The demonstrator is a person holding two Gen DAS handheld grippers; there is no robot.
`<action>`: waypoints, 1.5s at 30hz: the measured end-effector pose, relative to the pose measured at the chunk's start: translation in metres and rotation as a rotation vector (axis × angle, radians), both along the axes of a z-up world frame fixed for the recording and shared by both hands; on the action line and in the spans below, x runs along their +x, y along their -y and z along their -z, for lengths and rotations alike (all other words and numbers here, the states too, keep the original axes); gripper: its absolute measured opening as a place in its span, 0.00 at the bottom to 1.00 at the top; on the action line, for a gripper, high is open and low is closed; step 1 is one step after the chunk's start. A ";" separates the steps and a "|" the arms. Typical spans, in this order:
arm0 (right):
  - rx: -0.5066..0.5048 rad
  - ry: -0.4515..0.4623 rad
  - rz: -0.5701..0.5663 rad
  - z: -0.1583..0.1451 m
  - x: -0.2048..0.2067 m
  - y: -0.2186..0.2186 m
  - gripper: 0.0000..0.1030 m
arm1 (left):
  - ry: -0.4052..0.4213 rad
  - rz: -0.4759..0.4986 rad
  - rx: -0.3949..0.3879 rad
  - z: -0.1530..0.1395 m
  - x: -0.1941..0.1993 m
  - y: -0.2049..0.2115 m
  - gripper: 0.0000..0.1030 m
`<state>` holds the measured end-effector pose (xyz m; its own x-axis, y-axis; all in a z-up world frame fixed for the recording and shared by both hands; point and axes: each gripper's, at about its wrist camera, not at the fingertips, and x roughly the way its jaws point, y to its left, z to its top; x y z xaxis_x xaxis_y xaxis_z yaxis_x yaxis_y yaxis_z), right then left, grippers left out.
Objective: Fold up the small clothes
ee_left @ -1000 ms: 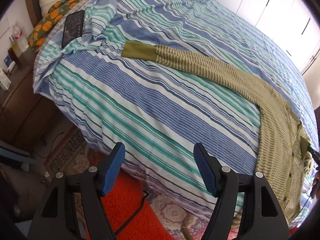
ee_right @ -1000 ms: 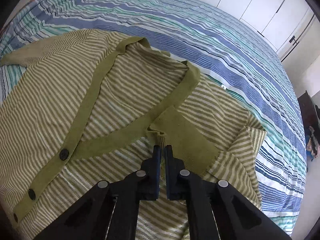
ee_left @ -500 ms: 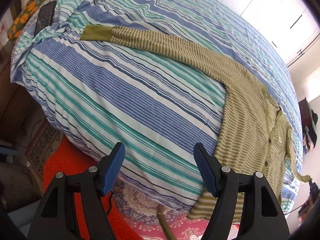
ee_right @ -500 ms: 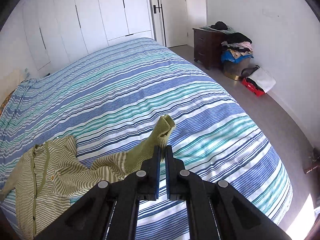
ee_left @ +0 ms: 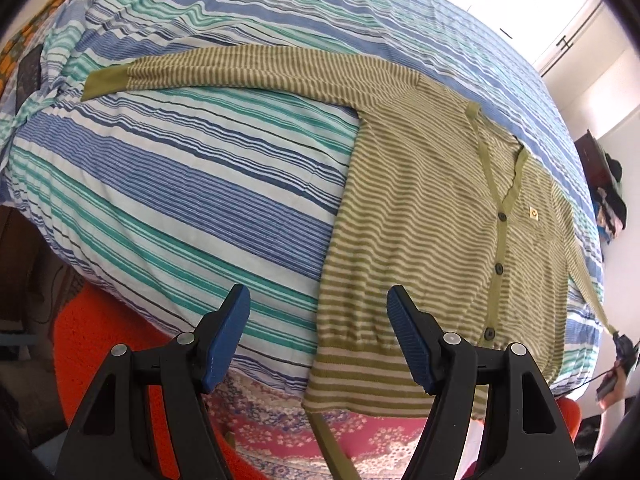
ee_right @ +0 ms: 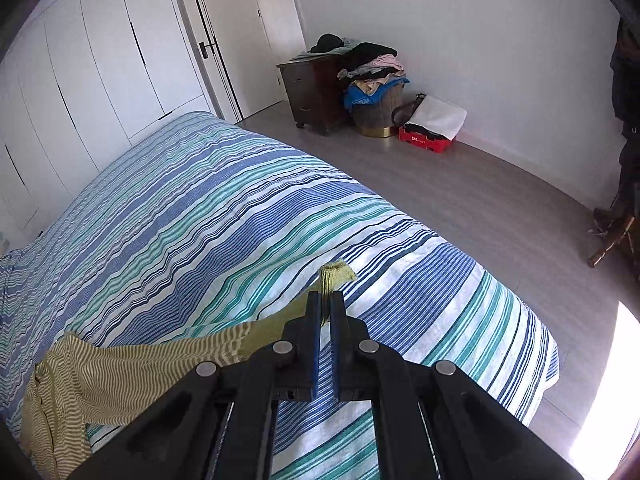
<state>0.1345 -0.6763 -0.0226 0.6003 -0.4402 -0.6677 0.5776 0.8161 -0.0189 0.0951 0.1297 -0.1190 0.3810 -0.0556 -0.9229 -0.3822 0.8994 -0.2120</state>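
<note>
An olive and cream striped cardigan (ee_left: 420,208) lies face up on the striped bed (ee_left: 180,184), its hem hanging over the near edge. One sleeve (ee_left: 240,68) stretches flat to the left and ends in a plain olive cuff (ee_left: 106,84). My left gripper (ee_left: 318,320) hovers open above the bed's edge, just left of the hem, with nothing between its blue pads. My right gripper (ee_right: 325,308) is shut on the other sleeve's olive cuff (ee_right: 336,274), and that sleeve (ee_right: 160,364) is pulled out taut above the bed (ee_right: 224,216). In the left wrist view this gripper shows small at the far right (ee_left: 622,350).
An orange rug (ee_left: 104,336) and a pink patterned rug (ee_left: 280,420) lie on the floor below the bed's near edge. A dark phone (ee_left: 28,74) rests at the bed's far left. Beyond the bed stand white wardrobes (ee_right: 100,60), a dark dresser (ee_right: 312,92) and a basket piled with clothes (ee_right: 376,96).
My right gripper has swung the cuff out and away from the cardigan's body, drawing the sleeve straight. My left gripper has slid rightward along the bed's edge towards the hem, still open.
</note>
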 end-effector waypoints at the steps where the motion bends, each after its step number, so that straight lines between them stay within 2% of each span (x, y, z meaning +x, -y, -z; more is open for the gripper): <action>1: -0.010 -0.030 0.010 0.005 -0.002 0.004 0.04 | -0.002 0.004 0.005 0.001 -0.001 0.002 0.71; 4: -0.001 -0.076 0.076 0.021 -0.016 0.020 0.02 | -0.022 0.003 -0.001 0.007 -0.002 0.004 0.71; 7: 0.044 -0.072 0.136 0.032 -0.035 0.038 0.00 | -0.043 -0.003 -0.009 0.013 -0.004 0.002 0.71; 10: 0.138 -0.032 0.085 0.032 -0.047 0.045 0.00 | -0.052 -0.002 0.006 0.015 -0.006 0.001 0.71; 12: 0.170 -0.010 0.048 0.026 -0.050 0.046 0.06 | -0.055 -0.001 0.013 0.016 -0.006 0.002 0.71; 13: 0.200 0.007 0.024 0.022 -0.050 0.049 0.17 | -0.059 -0.002 0.013 0.018 -0.006 0.002 0.71; 15: 0.269 0.048 0.003 0.015 -0.047 0.057 0.63 | -0.066 -0.001 0.011 0.020 -0.004 0.005 0.71; 16: 0.293 0.060 0.006 0.013 -0.043 0.062 0.68 | -0.070 0.000 0.011 0.022 -0.003 0.008 0.71; 19: 0.365 -0.035 0.013 0.023 -0.016 0.075 0.69 | -0.079 0.012 0.011 0.026 0.000 0.017 0.71; 24: 0.314 -0.181 0.033 0.055 0.030 0.078 0.67 | -0.106 0.029 0.013 0.033 0.004 0.030 0.71; 25: 0.302 -0.198 0.035 0.062 0.038 0.075 0.60 | -0.115 0.029 0.009 0.034 0.004 0.032 0.71; 27: 0.228 -0.227 0.004 0.061 0.050 0.061 0.15 | -0.116 0.031 0.009 0.032 0.003 0.034 0.71; 28: 0.166 -0.248 -0.015 0.056 0.055 0.053 0.04 | -0.109 0.037 0.020 0.030 0.002 0.035 0.71; 31: -0.045 -0.323 0.029 0.043 0.058 0.047 0.04 | -0.116 0.050 0.064 0.033 0.000 0.036 0.71; 33: -0.022 -0.319 0.072 0.042 0.052 0.058 0.04 | -0.130 0.047 0.057 0.038 0.000 0.033 0.71; 35: 0.005 -0.307 0.056 0.043 0.047 0.057 0.05 | -0.127 0.051 0.050 0.042 -0.001 0.029 0.71; 37: -0.031 -0.327 0.039 0.041 0.042 0.044 0.17 | -0.124 0.064 0.051 0.046 -0.001 0.024 0.71; 38: -0.041 -0.334 0.016 0.040 0.040 0.035 0.41 | -0.127 0.071 0.043 0.050 -0.001 0.021 0.71; 39: -0.057 -0.323 -0.014 0.034 0.033 0.023 0.58 | -0.130 0.080 0.025 0.054 -0.002 0.017 0.71; 41: -0.101 -0.289 -0.110 0.019 0.015 -0.017 0.59 | -0.133 0.112 -0.016 0.066 -0.005 0.010 0.71; 42: -0.089 -0.272 -0.186 0.011 0.003 -0.041 0.59 | -0.131 0.134 -0.026 0.071 -0.007 0.009 0.71; 43: -0.032 -0.257 -0.282 0.007 -0.009 -0.067 0.59 | -0.125 0.157 -0.030 0.075 -0.009 0.010 0.71; 45: 0.189 -0.264 -0.498 0.012 -0.039 -0.130 0.59 | -0.101 0.205 -0.036 0.082 -0.012 0.014 0.70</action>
<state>0.0957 -0.5466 -0.0344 0.5070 -0.0075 -0.8619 0.1198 0.9909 0.0618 0.0835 0.1156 -0.2009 0.2642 -0.1560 -0.9518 -0.2127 0.9531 -0.2152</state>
